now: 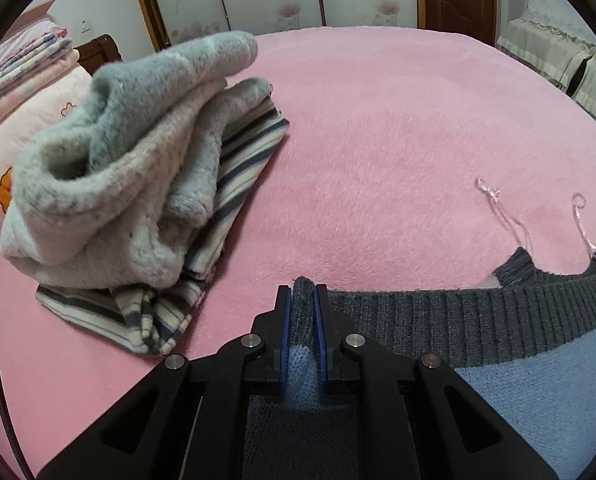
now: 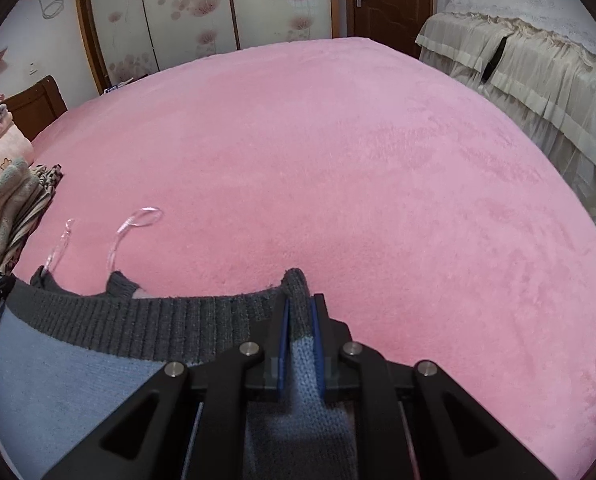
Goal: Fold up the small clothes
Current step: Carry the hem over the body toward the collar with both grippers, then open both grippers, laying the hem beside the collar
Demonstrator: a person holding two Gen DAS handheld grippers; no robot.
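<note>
A light-blue knit sweater [image 1: 538,392] with a dark grey ribbed band lies on the pink bed [image 1: 378,140]. My left gripper [image 1: 303,300] is shut on the band's left corner. My right gripper [image 2: 299,304] is shut on the same sweater [image 2: 66,376] at the band's right corner. The band stretches between the two grippers. Two thin pink ribbon loops [image 1: 506,216] trail from the garment onto the bed; they also show in the right wrist view [image 2: 130,228].
A pile of folded clothes [image 1: 130,184], fluffy grey-cream pieces on striped cloth, sits at the bed's left, also in the right wrist view [image 2: 10,208]. Pillows [image 1: 26,92] lie beyond it. A cream-covered piece of furniture [image 2: 538,80] stands to the right. Wardrobe doors [image 2: 202,8] are behind.
</note>
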